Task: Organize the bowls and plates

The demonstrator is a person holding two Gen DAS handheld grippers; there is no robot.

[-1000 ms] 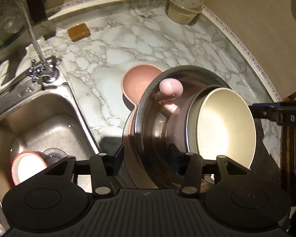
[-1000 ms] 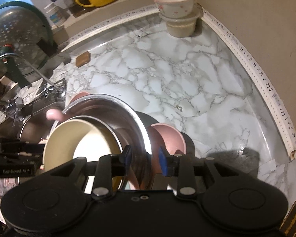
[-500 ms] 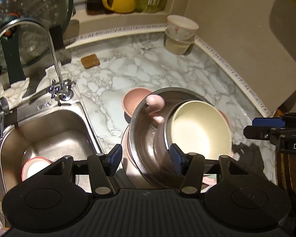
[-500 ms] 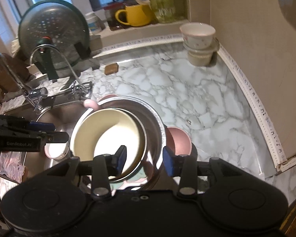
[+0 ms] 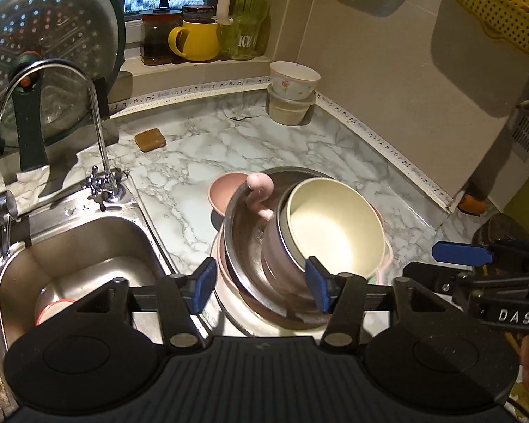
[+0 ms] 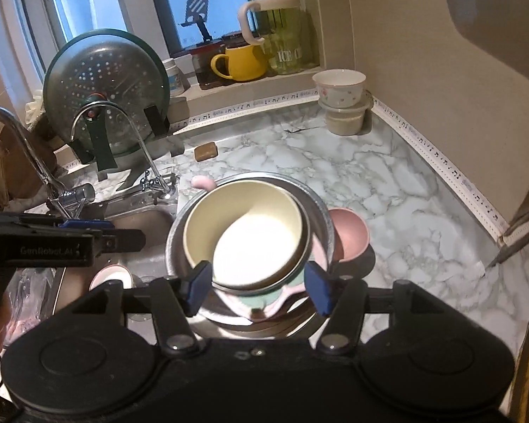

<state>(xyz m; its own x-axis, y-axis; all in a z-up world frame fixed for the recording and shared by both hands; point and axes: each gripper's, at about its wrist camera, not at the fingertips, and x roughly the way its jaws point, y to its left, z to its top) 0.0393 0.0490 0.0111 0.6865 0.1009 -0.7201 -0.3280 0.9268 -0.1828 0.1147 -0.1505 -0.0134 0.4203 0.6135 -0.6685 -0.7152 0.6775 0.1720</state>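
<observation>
A cream bowl [image 5: 335, 225] [image 6: 243, 232] sits nested in a large steel bowl [image 5: 243, 232] [image 6: 321, 218], which rests on pink plates [image 5: 229, 303] on the marble counter. A small pink bowl [image 5: 225, 190] [image 6: 349, 232] lies beside the stack. My left gripper [image 5: 260, 289] hangs above the stack's near side. Its jaws are opening and the pads touch nothing. My right gripper [image 6: 258, 289] hovers likewise, its jaws also opening and clear of the bowls. A floral bowl [image 5: 294, 79] [image 6: 338, 84] tops a stack in the far corner.
A steel sink [image 5: 70, 246] on the left holds a red-rimmed bowl [image 5: 53, 308] [image 6: 111, 275]. A curved faucet [image 5: 98, 134] and a colander lid [image 5: 46, 53] stand behind it. A brown sponge [image 5: 150, 139] lies on the counter. A yellow mug [image 5: 197, 40] and jars stand on the sill.
Both grippers had the steel bowl's rim between their fingers. Their jaws have since widened, and both have drawn back and up. The stack stays on the counter.
</observation>
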